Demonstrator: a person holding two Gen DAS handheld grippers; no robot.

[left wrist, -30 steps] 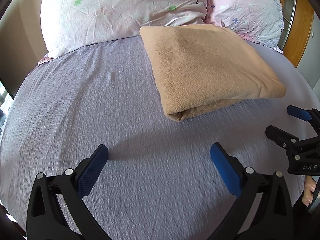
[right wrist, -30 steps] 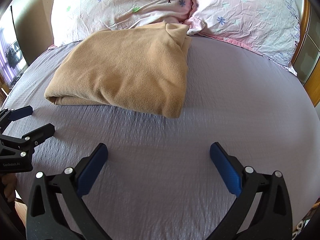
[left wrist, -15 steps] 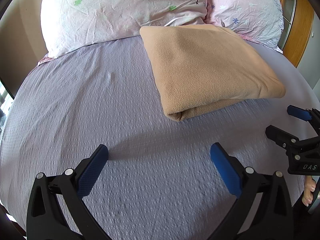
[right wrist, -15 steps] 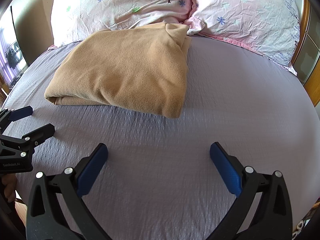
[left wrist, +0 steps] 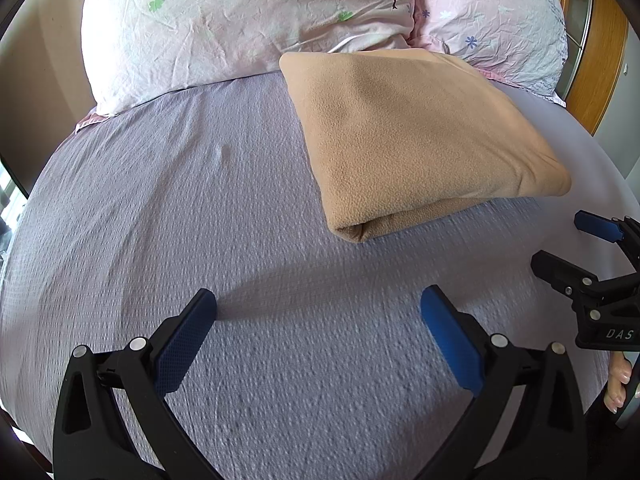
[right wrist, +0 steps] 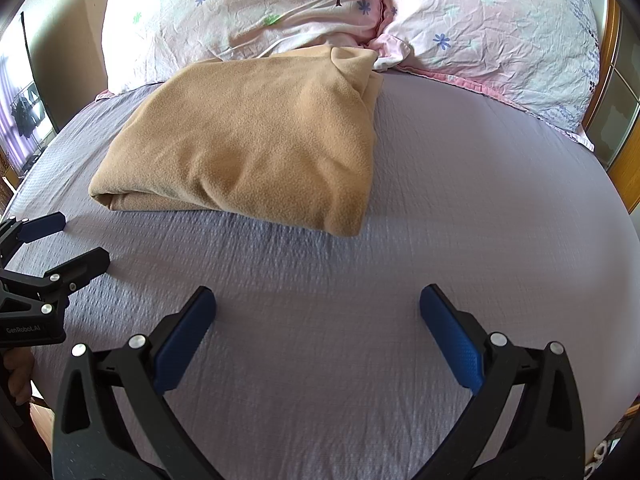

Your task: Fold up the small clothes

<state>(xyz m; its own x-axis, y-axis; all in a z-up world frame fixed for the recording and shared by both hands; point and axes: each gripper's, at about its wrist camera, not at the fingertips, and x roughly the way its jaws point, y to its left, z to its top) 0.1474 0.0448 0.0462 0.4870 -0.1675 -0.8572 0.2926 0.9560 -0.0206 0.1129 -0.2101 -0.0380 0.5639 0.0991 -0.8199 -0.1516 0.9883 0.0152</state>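
Note:
A tan fleece cloth [left wrist: 416, 140] lies folded in a thick rectangle on the lilac bed sheet [left wrist: 168, 208], its far edge against the pillows. It also shows in the right wrist view [right wrist: 256, 140]. My left gripper [left wrist: 318, 316] is open and empty, hovering over bare sheet in front of the cloth. My right gripper [right wrist: 318, 316] is open and empty too, in front of the cloth's right corner. Each gripper shows at the edge of the other's view: the right one [left wrist: 564, 240], the left one [right wrist: 68, 240].
Two pale floral pillows [left wrist: 240, 20] [right wrist: 500, 32] lie across the head of the bed. A wooden frame [left wrist: 600, 48] stands at the far right. The bed's left edge [right wrist: 24, 176] drops off toward a window area.

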